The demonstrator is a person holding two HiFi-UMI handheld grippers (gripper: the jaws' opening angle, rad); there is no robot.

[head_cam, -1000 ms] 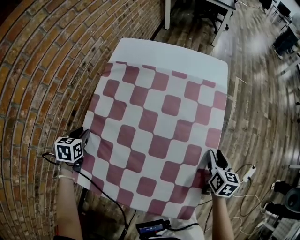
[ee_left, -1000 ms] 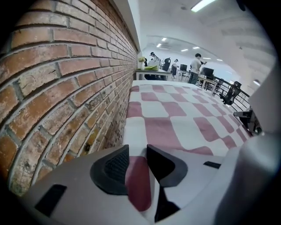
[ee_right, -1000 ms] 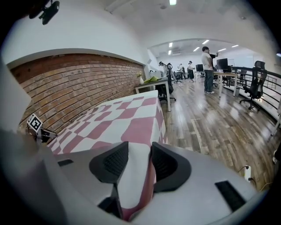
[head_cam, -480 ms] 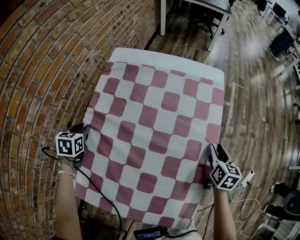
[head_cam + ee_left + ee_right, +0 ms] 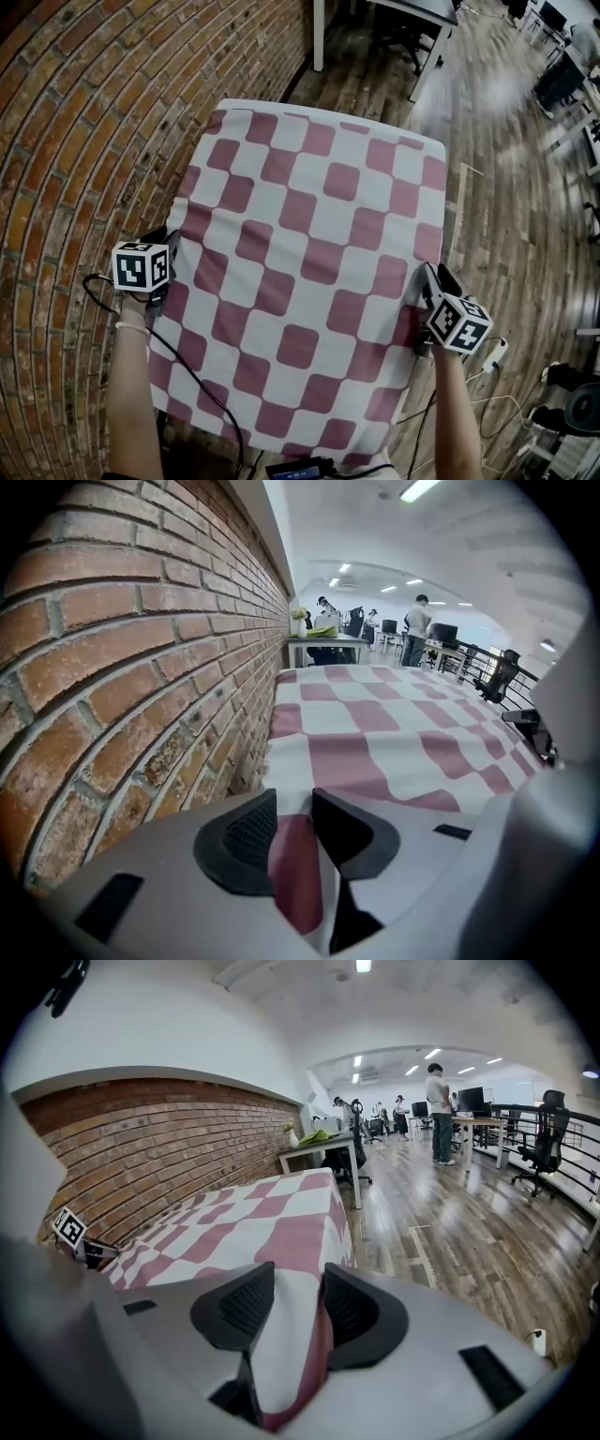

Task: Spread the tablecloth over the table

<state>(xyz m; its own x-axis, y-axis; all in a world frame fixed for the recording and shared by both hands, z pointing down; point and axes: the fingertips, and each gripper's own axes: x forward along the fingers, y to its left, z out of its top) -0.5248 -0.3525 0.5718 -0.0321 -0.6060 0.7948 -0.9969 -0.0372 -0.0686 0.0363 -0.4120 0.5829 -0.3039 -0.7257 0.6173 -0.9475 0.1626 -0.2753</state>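
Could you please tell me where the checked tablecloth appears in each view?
Head view: tablecloth fills the centre.
Left gripper view: tablecloth centre and right, edge pinched in the jaws.
Right gripper view: tablecloth lower left, edge pinched in the jaws.
Shared landmark: the brick wall.

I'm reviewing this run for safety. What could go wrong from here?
The left gripper and the right gripper each pinch only a thin fold of the tablecloth; it could slip free under a pull.
The left gripper works close beside the brick wall and might scrape it.
The black cable trailing from the left gripper could snag.
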